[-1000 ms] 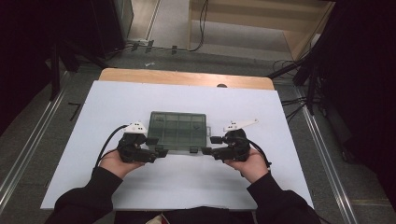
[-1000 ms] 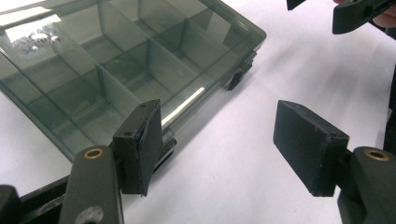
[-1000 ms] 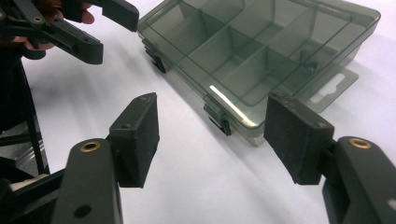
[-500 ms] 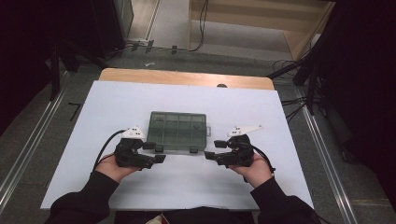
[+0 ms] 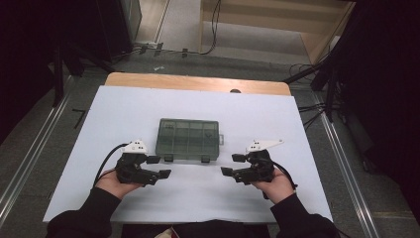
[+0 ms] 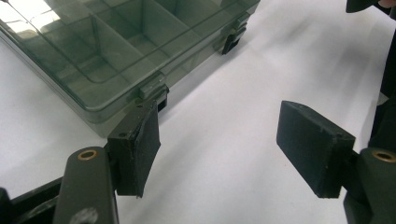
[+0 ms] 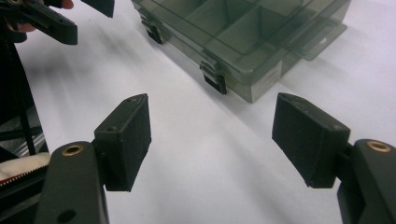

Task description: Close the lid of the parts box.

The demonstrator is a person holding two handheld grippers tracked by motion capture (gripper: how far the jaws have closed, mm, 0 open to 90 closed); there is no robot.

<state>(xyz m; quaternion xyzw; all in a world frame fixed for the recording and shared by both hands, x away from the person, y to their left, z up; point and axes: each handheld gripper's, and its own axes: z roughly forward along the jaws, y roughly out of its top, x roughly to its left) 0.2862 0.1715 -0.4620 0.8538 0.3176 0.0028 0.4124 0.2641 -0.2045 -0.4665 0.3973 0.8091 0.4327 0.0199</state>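
With each gripper, left [image 5: 159,167] and right [image 5: 233,165], released and empty at lower centre, the right's jaws having just been opening, approach the compartment box's [image 5: 188,138] front latches [image 6: 152,89] squarely.

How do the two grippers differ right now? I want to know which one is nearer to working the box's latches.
The left gripper has one pad right at a front latch of the compartment box; the right gripper stands off from the box, with bare white table between its pads. The right gripper's jaws have just been opening; the left's are steady. Both are open and empty, facing inward.
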